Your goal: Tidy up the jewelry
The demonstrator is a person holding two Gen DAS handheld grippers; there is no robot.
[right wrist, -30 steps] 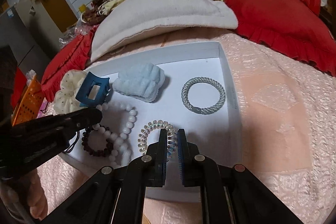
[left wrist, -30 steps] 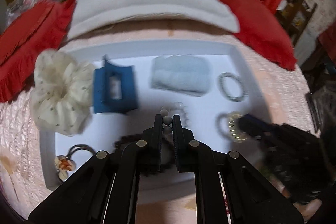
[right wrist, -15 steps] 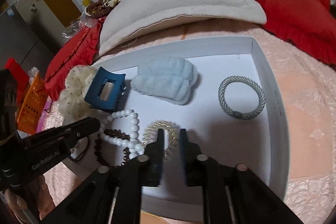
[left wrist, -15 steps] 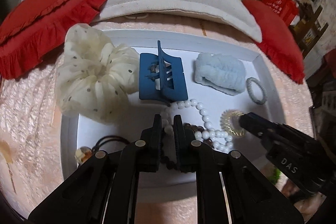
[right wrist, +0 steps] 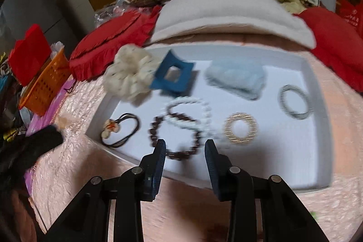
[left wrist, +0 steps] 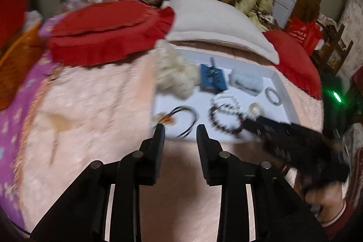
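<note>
Your left gripper (left wrist: pixel 179 132) and right gripper (right wrist: pixel 185 146) have both pulled back from the white tray (right wrist: pixel 317 87) since a second ago, when each was down among the pieces with its tongs nearly together. Both pairs of tongs are now parting, with nothing between them. The white bead strand (right wrist: pixel 192 112) and the dark bead bracelet (right wrist: pixel 174 135) have been let go and lie overlapping near the tray's front edge, where the left gripper was working. The gold coil tie (right wrist: pixel 240 127) rests just beside them, released by the right gripper. The grey ring (right wrist: pixel 295 102), blue claw clip (right wrist: pixel 173 74), pale blue scrunchie (right wrist: pixel 236 78), cream scrunchie (right wrist: pixel 130 74) and flower hair tie (right wrist: pixel 118 128) also sit in the tray. In my judgement everything is gathered, though the two bead pieces remain tangled and may warrant separating.
</note>
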